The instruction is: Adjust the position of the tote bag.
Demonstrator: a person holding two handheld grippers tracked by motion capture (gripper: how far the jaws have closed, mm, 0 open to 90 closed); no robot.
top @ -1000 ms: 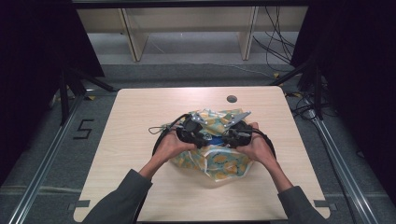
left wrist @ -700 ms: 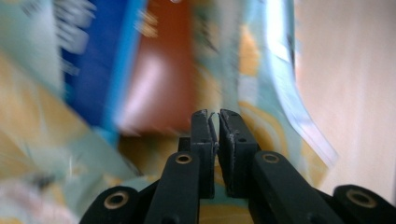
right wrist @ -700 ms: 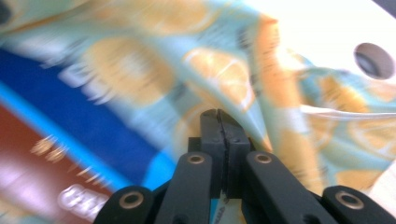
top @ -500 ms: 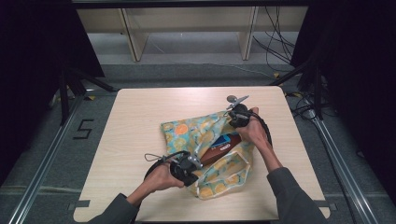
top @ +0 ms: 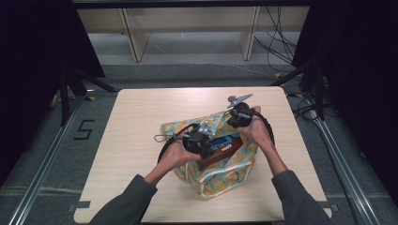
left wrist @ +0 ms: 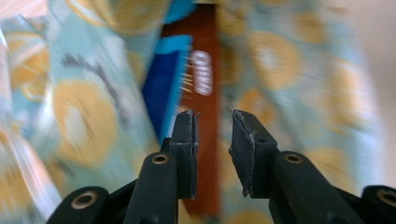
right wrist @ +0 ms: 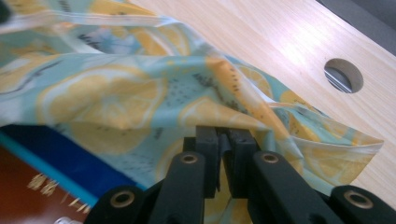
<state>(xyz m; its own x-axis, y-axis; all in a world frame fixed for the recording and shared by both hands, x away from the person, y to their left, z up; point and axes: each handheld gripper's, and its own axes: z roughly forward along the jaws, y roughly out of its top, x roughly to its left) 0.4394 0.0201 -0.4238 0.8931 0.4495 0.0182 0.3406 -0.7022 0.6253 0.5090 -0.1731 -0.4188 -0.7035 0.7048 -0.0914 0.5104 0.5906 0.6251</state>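
A lemon-patterned cloth (top: 220, 168) lies crumpled on the wooden table (top: 141, 112), and a brown and blue box (top: 225, 146) rests on it. My left gripper (top: 207, 141) hovers over the box's near end. In the left gripper view, which is blurred, its fingertips (left wrist: 214, 119) stand apart, have just been opening, and have nothing between them; the box (left wrist: 205, 60) and cloth (left wrist: 84, 116) lie beyond. My right gripper (top: 236, 120) is at the cloth's far right corner. In the right gripper view it (right wrist: 223, 135) is shut on a fold of the cloth (right wrist: 116, 93), beside the box (right wrist: 42, 186).
A round hole (right wrist: 343, 74) is cut in the tabletop just past the cloth's far corner. A pale shelf unit (top: 187, 28) stands behind the table. Metal rails (top: 42, 173) run along both sides on the floor, with a "5" mark (top: 83, 130) at the left.
My left gripper swung back from the cloth's front-left edge to the middle, over the box. The right gripper stays at the far right corner, gripping the cloth.
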